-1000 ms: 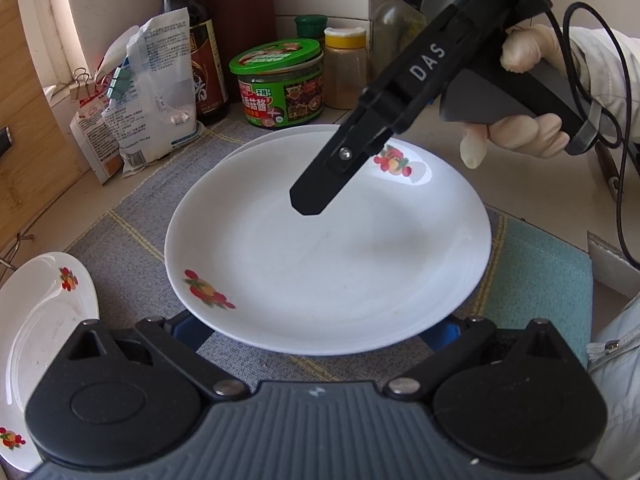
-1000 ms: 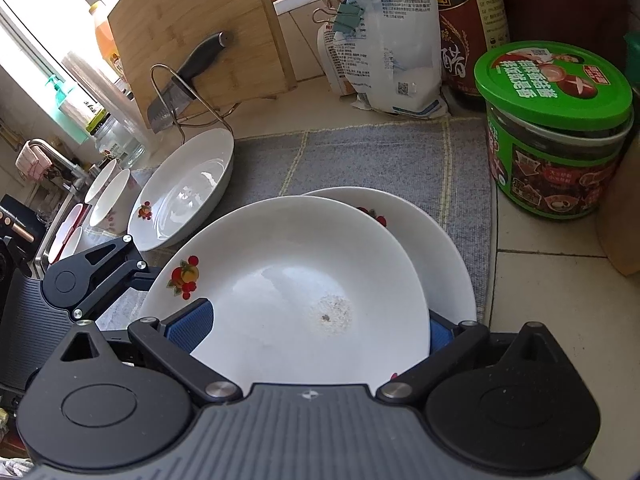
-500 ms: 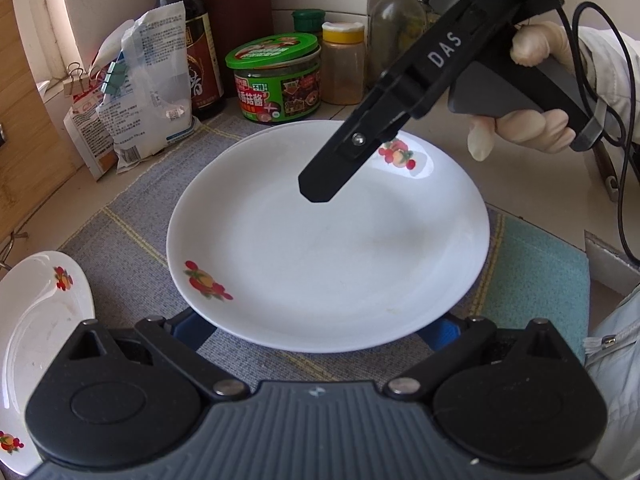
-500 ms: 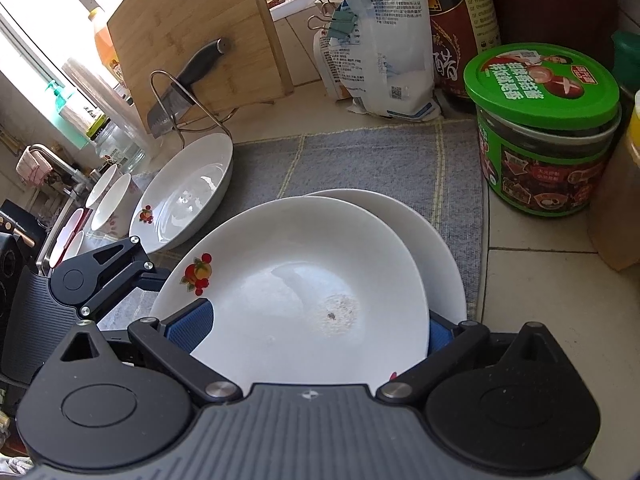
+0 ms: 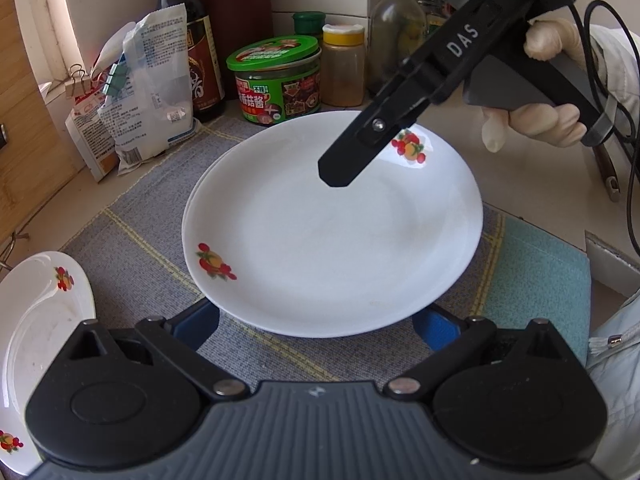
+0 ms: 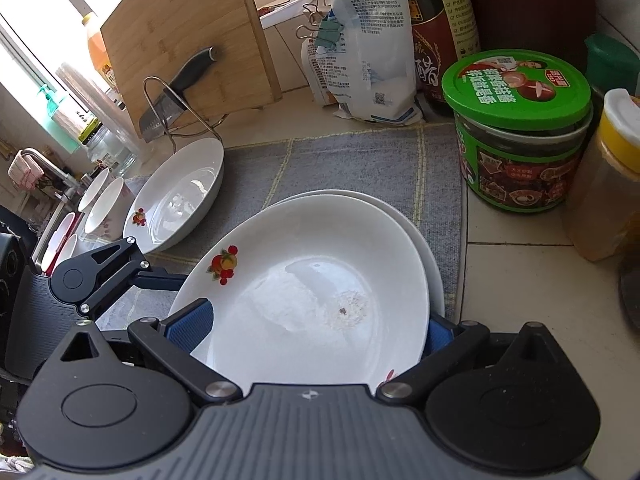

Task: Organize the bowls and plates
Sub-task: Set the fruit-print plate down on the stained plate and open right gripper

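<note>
1. A white plate with fruit motifs (image 5: pixel 332 232) lies stacked on a second plate (image 6: pixel 434 268) at the middle of the grey woven mat (image 5: pixel 132 216), with only the lower plate's rim showing along the far and left sides.
2. The right gripper (image 6: pixel 312 332) holds the top plate across its near edge, one blue pad on each side of the rim; in the left wrist view one black finger (image 5: pixel 348 160) reaches over the plate's far right part.
3. The left gripper (image 5: pixel 316 324) has its fingers spread wide apart and grasps nothing; its blue pads sit just beside the near rim of the stack, low over the mat.
4. A third plate (image 5: pixel 36 336) rests at the mat's left edge, tilted, near the knife rack (image 6: pixel 176 108) and the bamboo cutting board (image 6: pixel 180 44).
5. Bowls (image 6: pixel 100 208) stand beyond that plate, toward the sink side.
6. Along the mat's far edge: a green-lidded jar (image 5: pixel 276 80), a yellow-capped spice bottle (image 5: pixel 343 64), a dark sauce bottle (image 5: pixel 196 52) and a clipped bag (image 5: pixel 152 80).
7. A teal cloth (image 5: pixel 536 280) lies at the mat's right edge.
</note>
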Action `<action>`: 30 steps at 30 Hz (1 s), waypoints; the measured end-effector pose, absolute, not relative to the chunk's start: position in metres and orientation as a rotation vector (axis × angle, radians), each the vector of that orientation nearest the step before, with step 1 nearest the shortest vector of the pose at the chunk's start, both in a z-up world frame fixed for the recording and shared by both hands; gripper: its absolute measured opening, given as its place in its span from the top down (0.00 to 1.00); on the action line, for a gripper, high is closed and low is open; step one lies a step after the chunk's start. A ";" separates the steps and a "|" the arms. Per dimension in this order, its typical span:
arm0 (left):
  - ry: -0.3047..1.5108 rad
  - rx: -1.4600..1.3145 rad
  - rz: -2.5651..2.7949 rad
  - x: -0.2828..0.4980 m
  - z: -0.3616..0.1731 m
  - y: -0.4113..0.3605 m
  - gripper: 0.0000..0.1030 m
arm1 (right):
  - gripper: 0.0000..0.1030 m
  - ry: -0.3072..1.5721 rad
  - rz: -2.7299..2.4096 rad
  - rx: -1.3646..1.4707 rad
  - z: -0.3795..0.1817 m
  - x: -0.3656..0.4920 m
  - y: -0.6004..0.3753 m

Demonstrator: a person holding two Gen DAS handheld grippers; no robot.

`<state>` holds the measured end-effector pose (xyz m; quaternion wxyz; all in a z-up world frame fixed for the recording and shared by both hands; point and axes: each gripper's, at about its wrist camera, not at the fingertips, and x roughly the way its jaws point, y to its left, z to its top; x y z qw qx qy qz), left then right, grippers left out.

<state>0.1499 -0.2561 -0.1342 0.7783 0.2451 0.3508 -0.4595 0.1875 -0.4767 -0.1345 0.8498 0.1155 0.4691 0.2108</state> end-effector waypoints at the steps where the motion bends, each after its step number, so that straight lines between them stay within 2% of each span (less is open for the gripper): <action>1: 0.758 0.530 -0.992 0.150 -0.134 -0.256 0.01 | 0.00 0.989 0.442 0.234 -0.134 0.187 -0.476; 30: 0.671 0.430 -0.953 0.128 -0.119 -0.220 0.01 | 0.00 0.985 0.272 0.134 -0.119 0.164 -0.457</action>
